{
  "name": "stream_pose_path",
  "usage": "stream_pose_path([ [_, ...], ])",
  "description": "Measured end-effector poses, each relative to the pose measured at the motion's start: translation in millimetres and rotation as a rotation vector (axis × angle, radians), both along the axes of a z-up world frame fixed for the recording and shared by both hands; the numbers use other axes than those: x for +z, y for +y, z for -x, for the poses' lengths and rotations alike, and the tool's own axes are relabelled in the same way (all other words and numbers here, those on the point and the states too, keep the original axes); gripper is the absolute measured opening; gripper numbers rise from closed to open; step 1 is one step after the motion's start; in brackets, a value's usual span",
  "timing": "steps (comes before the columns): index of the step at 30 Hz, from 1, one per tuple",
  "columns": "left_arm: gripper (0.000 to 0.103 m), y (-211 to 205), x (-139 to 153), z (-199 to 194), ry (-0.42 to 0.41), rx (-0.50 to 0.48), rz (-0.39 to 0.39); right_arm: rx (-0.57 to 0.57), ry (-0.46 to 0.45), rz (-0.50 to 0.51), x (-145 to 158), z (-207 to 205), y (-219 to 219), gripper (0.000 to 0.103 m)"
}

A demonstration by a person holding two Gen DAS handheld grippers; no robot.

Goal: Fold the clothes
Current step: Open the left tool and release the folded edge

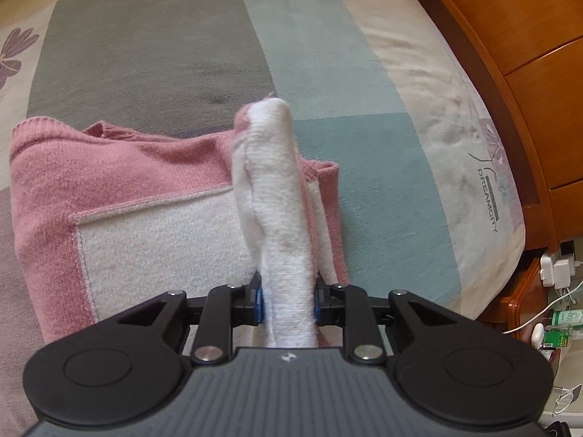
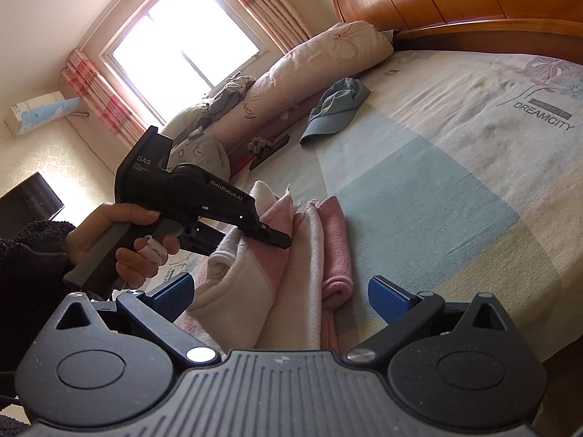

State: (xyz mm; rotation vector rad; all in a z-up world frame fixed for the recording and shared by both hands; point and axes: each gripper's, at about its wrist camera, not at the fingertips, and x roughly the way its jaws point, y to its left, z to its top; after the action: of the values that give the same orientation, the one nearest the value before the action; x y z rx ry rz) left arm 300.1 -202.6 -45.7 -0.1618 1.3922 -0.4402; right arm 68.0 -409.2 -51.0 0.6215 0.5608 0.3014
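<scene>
The folded garment (image 1: 138, 196) lies on the bed (image 1: 364, 153), spreading left of the left gripper (image 1: 288, 306), with one fold of it rising between that gripper's fingers. In the right wrist view the garment sits ahead of the right gripper (image 2: 280, 296), the left gripper reaching in over it from the left. Beyond it a cap (image 2: 337, 111) rests on the bed, pillows (image 2: 320, 62) behind the cap, and the headboard (image 2: 473, 32) along the far right.

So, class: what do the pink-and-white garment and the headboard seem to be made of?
Garment: a soft knit, probably cotton or wool; fine ribbed loops and fuzzy edges show. Headboard: wood, glossy orange-brown varnish; grain and reflections show.
</scene>
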Motion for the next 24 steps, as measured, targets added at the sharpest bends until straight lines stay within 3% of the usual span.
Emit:
stream_pose_path([
  [9,0.027,-21,0,2,-0.018,-0.038,-0.048,-0.011,0.020,0.011,-3,2,3,0.103],
  [12,0.041,-24,1,4,-0.008,-0.059,-0.013,-0.015,0.029,0.015,-3,3,4,0.103],
  [20,0.049,-20,15,6,-0.015,-0.092,0.097,-0.025,0.041,0.028,-2,7,5,0.103],
  [24,0.057,2,36,13,-0.095,-0.112,0.156,-0.016,0.028,0.035,2,7,7,0.103],
])
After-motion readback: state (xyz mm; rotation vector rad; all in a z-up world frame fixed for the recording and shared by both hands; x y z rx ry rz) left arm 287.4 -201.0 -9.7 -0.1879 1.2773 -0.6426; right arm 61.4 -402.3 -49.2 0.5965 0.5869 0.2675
